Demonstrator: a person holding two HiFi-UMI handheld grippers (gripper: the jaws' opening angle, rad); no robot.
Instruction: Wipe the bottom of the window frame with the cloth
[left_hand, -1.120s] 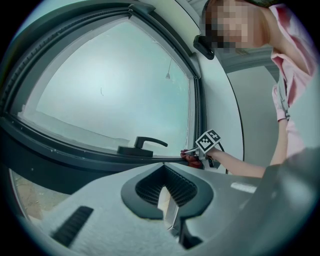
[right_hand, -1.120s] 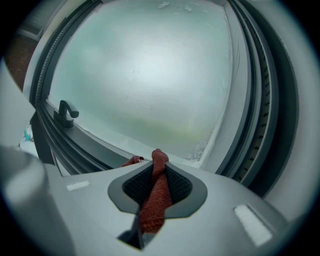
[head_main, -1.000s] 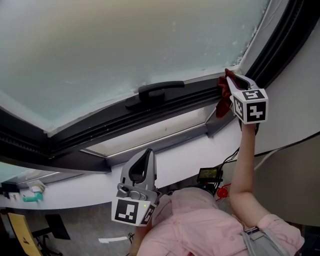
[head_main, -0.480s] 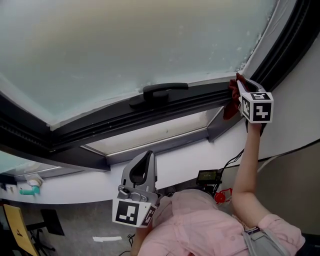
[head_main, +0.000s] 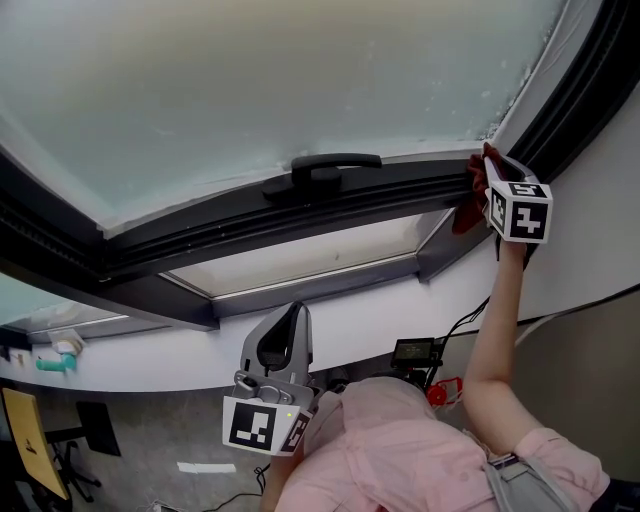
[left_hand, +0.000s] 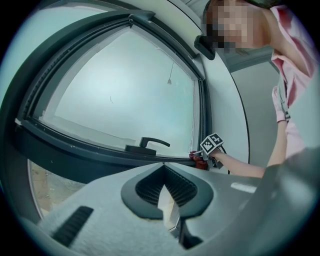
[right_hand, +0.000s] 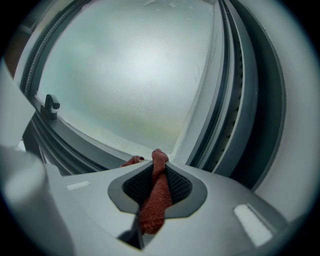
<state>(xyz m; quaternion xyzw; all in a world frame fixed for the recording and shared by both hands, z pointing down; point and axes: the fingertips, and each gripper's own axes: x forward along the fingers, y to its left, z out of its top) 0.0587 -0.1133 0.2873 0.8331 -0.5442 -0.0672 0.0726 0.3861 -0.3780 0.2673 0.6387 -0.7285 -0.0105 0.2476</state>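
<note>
Head view is showing the right tool (head_main: 489, 158) being held up at the lower right corner of the window frame (head_main: 390, 192), where the bottom rail is meeting the dark right upright. Its jaws are clamping a red cloth (head_main: 466, 208). The bunched cloth is pressing against the bottom rail right at that corner, with a fold hanging below the rail.

Right gripper view is showing the same cloth twisting up between the two dark pads (right_hand: 181, 184) and poking out past their tips, just beside the pale strip under the frosted glass (right_hand: 135, 65).

A black handle (head_main: 325, 170) is sitting on the bottom rail, well to the left of the cloth.

The left tool (head_main: 291, 312) is hanging low beside the person's pink shirt (head_main: 400, 455), well apart from the window and pointing up toward it. Left gripper view is showing its jaws resting together at the tips and gripping nothing, with the frame, the handle and the distant right tool lying ahead of them.
</note>
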